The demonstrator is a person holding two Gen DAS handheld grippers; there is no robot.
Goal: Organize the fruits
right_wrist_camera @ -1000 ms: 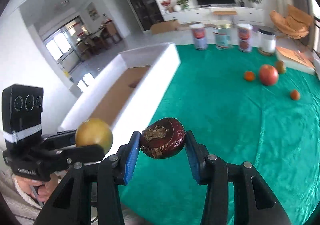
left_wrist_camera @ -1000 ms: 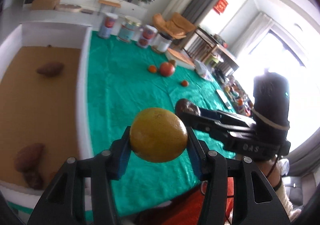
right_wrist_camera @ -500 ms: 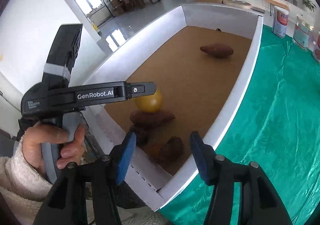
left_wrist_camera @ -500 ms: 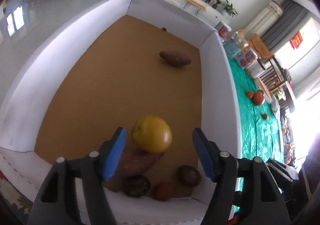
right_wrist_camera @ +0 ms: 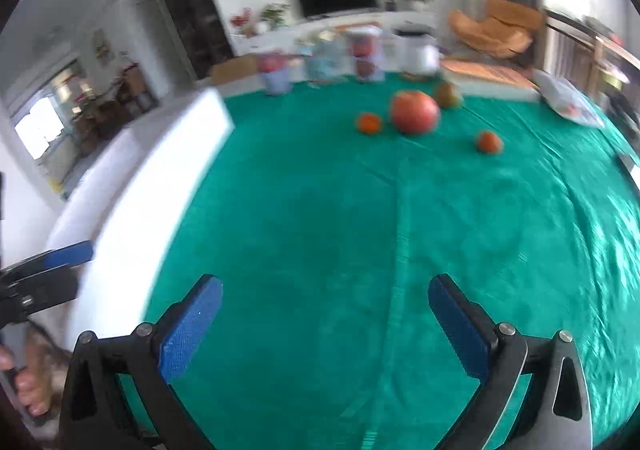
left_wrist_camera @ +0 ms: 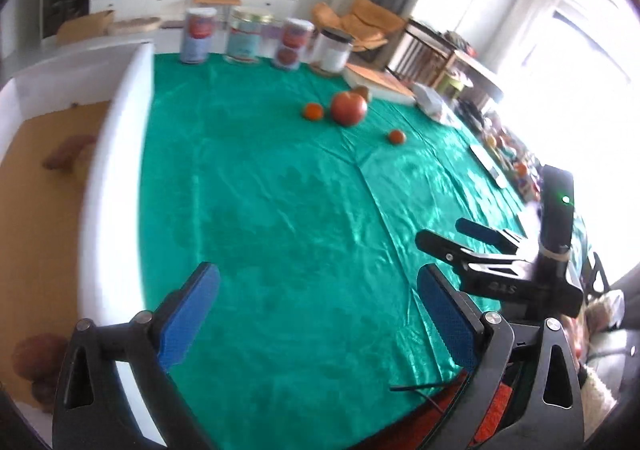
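Note:
Over the green cloth [left_wrist_camera: 280, 210], my left gripper [left_wrist_camera: 318, 278] has its jaws opening wide with nothing between them. My right gripper [right_wrist_camera: 325, 286] is likewise opening and holds nothing; it also shows at the right as the right gripper [left_wrist_camera: 444, 232]. Far across the cloth lie a large red fruit [left_wrist_camera: 348, 108] [right_wrist_camera: 414, 112], two small orange fruits [left_wrist_camera: 313, 111] [left_wrist_camera: 397, 136] and a brownish fruit [left_wrist_camera: 362, 91]. The white-walled box [left_wrist_camera: 112, 170] stands to the left, with a sweet potato [left_wrist_camera: 66, 154] on its brown floor and dark produce [left_wrist_camera: 36, 354] in its near corner.
Several tall cans [left_wrist_camera: 200, 34] and a white jar [left_wrist_camera: 334, 50] line the far edge of the cloth, beside a flat board [left_wrist_camera: 376, 80]. A hand [right_wrist_camera: 32, 390] holds the left gripper's handle at the lower left. Cluttered furniture stands at the right.
Both grippers let go of their fruits, the yellow one and the dark brown one, over the box. Both then swung right, back above the green cloth, jaws spread wider.

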